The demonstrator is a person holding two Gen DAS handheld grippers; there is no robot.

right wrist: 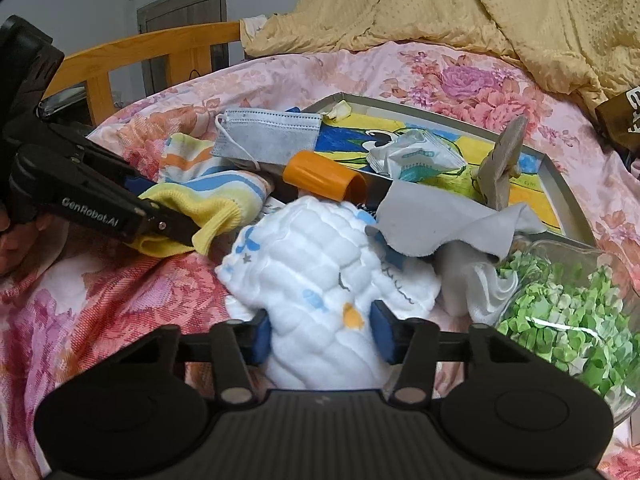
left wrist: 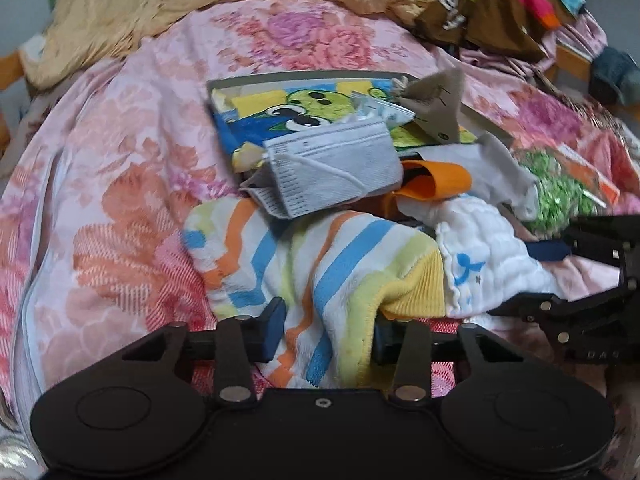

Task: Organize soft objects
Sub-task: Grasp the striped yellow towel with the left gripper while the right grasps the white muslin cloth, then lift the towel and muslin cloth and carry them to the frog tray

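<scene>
1. Left tongs (left wrist: pixel 324 332) clamped on the yellow-cuffed end of striped towel (left wrist: pixel 280 256), pads pressing the cloth from both sides; towel spread over floral bedspread (left wrist: pixel 120 160).
2. Right tongs (right wrist: pixel 320 330) clamped on white quilted cloth (right wrist: pixel 312 264), bunched between the blue pads just beside the striped towel.
3. Grey face mask (right wrist: pixel 268 136) draped over the near-left corner of grey tray (right wrist: pixel 560 184).
4. Orange tube (right wrist: pixel 320 176) and grey wiping cloth (right wrist: pixel 432 220) lying on the tray's near edge.
5. Clear bag of green bits (right wrist: pixel 568 312) at the tray's near-right corner.
6. Tan blanket (right wrist: pixel 420 4) heaped at the bedspread's far edge.
</scene>
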